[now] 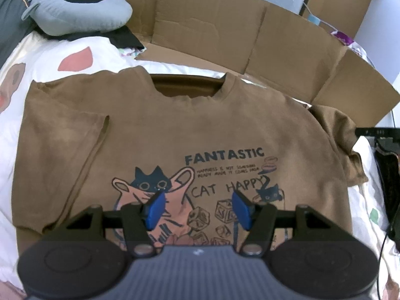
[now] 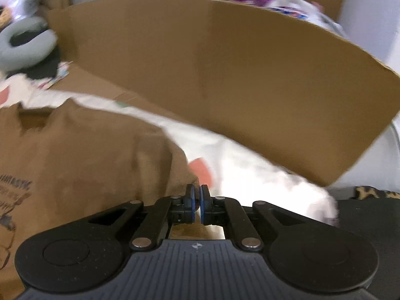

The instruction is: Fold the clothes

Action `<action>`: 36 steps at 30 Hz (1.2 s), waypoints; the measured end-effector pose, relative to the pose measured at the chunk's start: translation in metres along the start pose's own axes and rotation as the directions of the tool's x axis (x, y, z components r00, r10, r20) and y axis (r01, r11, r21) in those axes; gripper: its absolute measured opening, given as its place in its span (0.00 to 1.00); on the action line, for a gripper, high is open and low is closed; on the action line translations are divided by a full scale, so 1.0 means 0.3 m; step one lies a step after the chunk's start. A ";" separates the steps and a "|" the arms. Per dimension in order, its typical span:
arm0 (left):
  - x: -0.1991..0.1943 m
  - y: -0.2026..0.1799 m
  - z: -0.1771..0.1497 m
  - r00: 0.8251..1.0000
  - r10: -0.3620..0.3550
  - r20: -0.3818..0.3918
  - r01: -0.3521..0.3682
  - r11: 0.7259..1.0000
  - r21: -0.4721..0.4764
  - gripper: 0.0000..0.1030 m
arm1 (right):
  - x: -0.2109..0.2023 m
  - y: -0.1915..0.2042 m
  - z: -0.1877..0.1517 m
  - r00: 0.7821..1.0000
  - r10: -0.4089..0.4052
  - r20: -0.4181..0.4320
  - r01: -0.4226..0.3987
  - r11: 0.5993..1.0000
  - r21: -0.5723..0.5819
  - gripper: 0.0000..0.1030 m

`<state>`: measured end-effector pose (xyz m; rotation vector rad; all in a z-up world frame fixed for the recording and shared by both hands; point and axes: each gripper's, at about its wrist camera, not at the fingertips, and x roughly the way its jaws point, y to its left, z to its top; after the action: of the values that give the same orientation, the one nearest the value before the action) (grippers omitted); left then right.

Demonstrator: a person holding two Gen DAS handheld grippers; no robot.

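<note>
A brown T-shirt (image 1: 190, 130) lies face up on the bed (image 1: 82, 50), its left sleeve folded in. The left gripper (image 1: 198, 208) hovers open over the print. The right gripper (image 2: 197, 205) is closed at the shirt's right sleeve edge; whether it pinches cloth is unclear.

Each hand-held tool is built the same way. The left gripper (image 1: 198, 210) has a dark slate-grey body with fine lengthwise ribs and a tiny white mark at the middle of its front edge. Two round black housings sit on either side, each with a shallow circular recess. Black link arms run forward from silver round-headed pins, and triangular cut-outs show in the outer brackets. The fingers (image 1: 155, 208) end in flat, bright blue pads with black backing. The right gripper (image 2: 197, 203) shows the same ribbed grey body, black discs, silver pins and a small white cross-shaped mark; its blue pads appear only as thin edges.
</note>
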<state>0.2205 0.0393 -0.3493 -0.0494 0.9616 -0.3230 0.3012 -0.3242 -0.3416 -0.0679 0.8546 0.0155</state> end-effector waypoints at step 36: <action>0.034 -0.183 0.011 0.990 -0.138 -0.031 0.139 0.988 0.065 0.60 | 0.194 -0.262 0.051 0.975 -0.205 -0.084 0.210 0.976 0.052 0.08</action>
<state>0.2149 -0.0162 -0.3456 -0.0505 0.9753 -0.4851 0.3542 -0.4024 -0.3712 -0.1016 0.9217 -0.2101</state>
